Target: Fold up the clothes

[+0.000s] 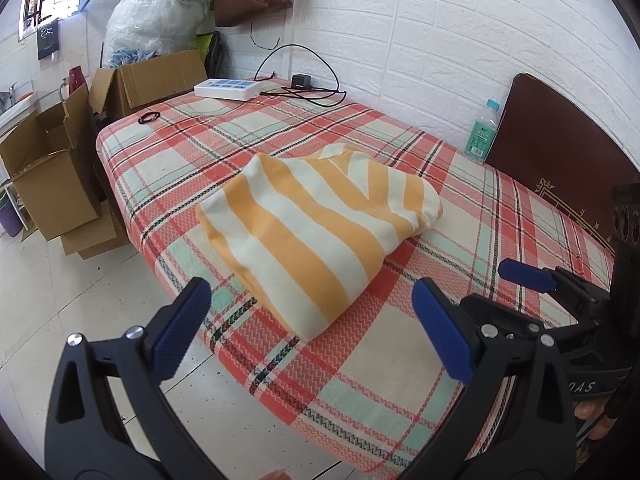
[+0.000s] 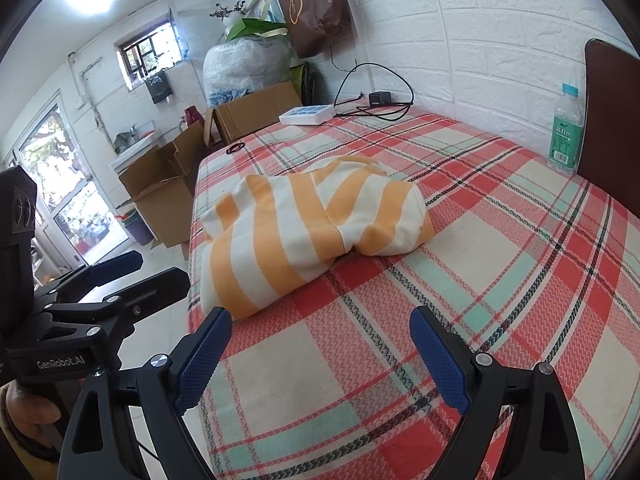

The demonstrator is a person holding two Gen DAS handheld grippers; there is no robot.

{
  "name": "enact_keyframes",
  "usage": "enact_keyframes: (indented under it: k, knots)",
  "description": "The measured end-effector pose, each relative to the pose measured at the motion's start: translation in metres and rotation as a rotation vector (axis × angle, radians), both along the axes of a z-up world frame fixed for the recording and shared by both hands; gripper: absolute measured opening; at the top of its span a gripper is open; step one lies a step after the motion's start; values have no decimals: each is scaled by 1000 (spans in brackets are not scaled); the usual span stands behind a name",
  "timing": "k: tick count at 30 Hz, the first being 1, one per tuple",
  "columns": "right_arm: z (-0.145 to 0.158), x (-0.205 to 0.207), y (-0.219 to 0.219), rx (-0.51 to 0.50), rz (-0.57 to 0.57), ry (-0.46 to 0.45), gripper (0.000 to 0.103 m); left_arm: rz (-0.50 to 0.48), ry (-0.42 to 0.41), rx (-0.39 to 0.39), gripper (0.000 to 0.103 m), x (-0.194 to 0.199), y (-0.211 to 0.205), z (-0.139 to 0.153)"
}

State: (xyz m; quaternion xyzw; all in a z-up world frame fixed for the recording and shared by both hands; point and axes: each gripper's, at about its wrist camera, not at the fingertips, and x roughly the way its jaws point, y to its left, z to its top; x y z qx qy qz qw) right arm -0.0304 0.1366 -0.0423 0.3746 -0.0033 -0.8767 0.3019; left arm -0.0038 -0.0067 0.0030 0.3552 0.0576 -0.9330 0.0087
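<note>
Left wrist view: the left claw [image 1: 312,328] hangs released, jaws wide apart, over the near edge of the plaid bed [image 1: 400,380]. A folded orange-and-cream striped garment [image 1: 316,232] lies at its 12 o'clock, just beyond the fingertips, untouched. From the right wrist view, the right claw [image 2: 322,350] is likewise released, the garment [image 2: 312,224] at 12 o'clock, apart from it.

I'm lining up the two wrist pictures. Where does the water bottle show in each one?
Left wrist view: the water bottle stands upper right, by the white brick wall, just left of the dark headboard.
Right wrist view: the water bottle stands at the far right edge, again just left of the headboard.
Shared landmark: the folded striped garment lies mid-bed in both.
</note>
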Motion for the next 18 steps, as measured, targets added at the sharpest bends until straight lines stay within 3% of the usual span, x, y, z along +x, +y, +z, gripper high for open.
enact_keyframes:
  k: [18]
  knots:
    - [3, -6, 1, -3, -1, -6, 92, 7, 6, 0, 101, 0, -3, -1]
